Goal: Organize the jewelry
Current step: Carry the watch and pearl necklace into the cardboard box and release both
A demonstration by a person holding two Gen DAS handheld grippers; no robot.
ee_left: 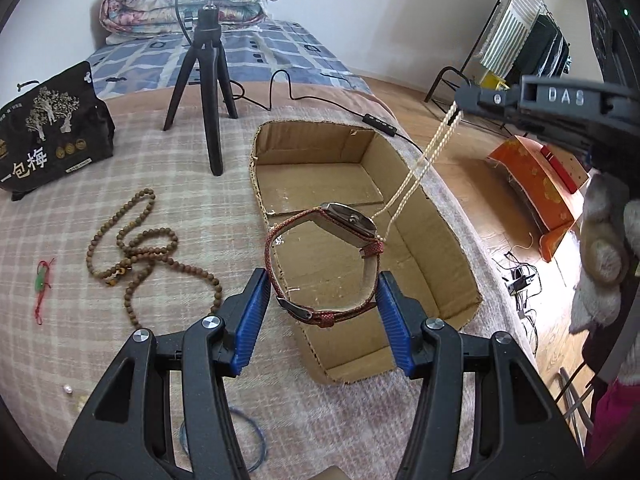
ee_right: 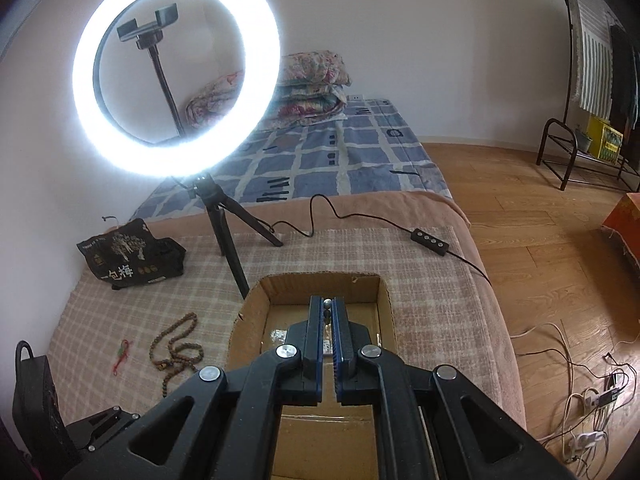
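Observation:
My left gripper [ee_left: 322, 292] is shut on a wristwatch [ee_left: 320, 264] with a red woven strap and holds it over the open cardboard box [ee_left: 436, 216]. My right gripper [ee_left: 460, 110] is shut on a pale bead necklace [ee_left: 420, 164] that hangs down into the box behind the watch. In the right wrist view my right gripper [ee_right: 328, 308] is closed over the box [ee_right: 248, 316], with beads [ee_right: 328, 312] showing between its pads. A brown bead strand [ee_left: 140, 240] and a red cord with a green charm [ee_left: 42, 280] lie on the checked blanket to the left.
A ring light on a black tripod [ee_left: 208, 92] stands behind the box, its cable and switch [ee_left: 380, 122] trailing right. A black snack bag [ee_left: 50, 128] sits at the left. A blue ring [ee_left: 256, 436] lies near me. The bed edge drops to a wooden floor [ee_left: 500, 220] on the right.

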